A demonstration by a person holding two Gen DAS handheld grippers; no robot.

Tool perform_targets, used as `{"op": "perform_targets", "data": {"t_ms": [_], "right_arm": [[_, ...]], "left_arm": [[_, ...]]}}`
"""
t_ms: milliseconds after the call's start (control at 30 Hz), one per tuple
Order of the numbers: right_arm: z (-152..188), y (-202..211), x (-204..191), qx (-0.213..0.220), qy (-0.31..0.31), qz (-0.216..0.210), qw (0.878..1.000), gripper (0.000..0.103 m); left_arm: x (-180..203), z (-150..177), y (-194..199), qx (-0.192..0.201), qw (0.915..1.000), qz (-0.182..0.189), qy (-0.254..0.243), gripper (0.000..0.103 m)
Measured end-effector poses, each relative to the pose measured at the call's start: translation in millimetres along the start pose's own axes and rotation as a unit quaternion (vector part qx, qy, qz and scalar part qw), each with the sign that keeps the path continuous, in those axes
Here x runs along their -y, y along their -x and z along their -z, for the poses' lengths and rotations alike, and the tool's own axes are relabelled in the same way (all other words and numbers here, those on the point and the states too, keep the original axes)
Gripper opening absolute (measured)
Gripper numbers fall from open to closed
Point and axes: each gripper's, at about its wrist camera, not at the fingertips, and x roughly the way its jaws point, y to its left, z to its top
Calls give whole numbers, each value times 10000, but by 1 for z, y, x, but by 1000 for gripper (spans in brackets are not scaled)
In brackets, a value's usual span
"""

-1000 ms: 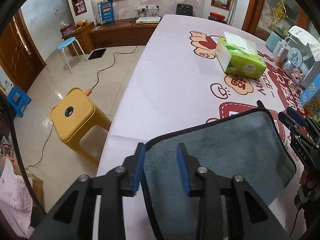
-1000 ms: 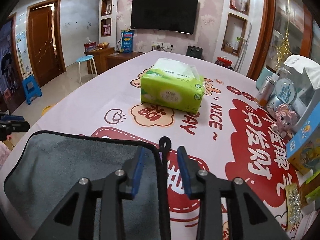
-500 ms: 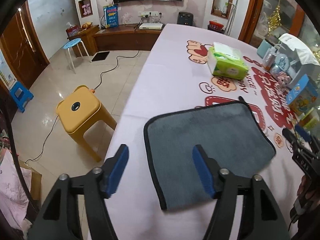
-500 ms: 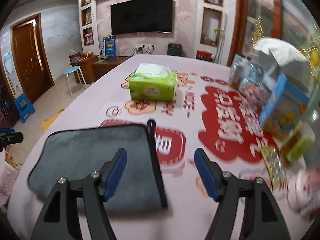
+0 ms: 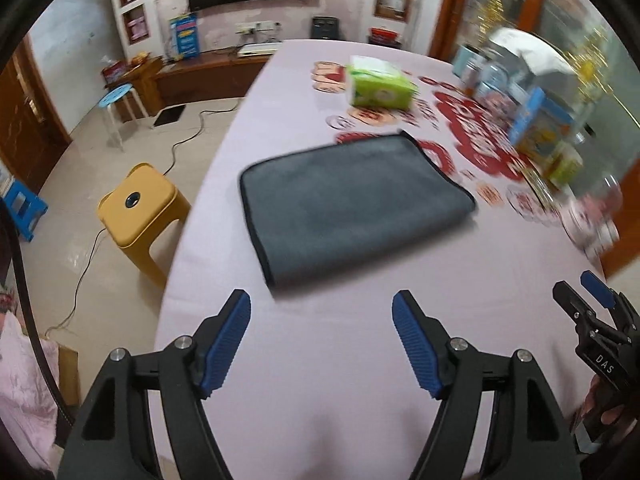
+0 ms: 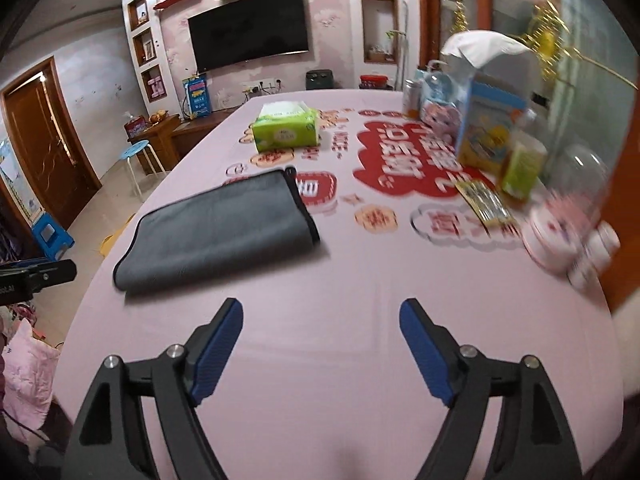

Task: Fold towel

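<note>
With the grey towel [image 5: 352, 204] lying folded flat on the worktop [image 5: 360, 360] ahead of both grippers, long axis left-right, left gripper [image 5: 321, 340] and right gripper [image 6: 320, 352] hover wide open, empty; towel sits left of centre, so left is nearer.

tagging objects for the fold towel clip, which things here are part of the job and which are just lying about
Job: grey towel, left tongs, right tongs.

Lying about: green tissue pack, blue box, yellow stool, white jar.
</note>
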Motion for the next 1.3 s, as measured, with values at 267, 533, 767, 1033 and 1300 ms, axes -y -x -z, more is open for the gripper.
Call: {"op": "perform_targets", "data": {"t_ms": [267, 533, 767, 1033, 1300], "right_arm": [[51, 47, 18, -294, -329, -66, 9990, 91], [69, 87, 41, -555, -339, -185, 9977, 94], [59, 136, 62, -643, -133, -135, 9978, 100], [54, 169, 71, -820, -206, -304, 9960, 103], [47, 188, 50, -794, -18, -590, 9951, 103]], "left_arm": [[46, 43, 39, -19, 9989, 377, -295, 82], [82, 53, 70, -56, 9993, 237, -291, 89], [105, 50, 109, 286, 9984, 491, -60, 100], [130, 53, 143, 453, 9974, 549, -67, 102], [153, 65, 150, 349, 9980, 463, -257, 102]]}}
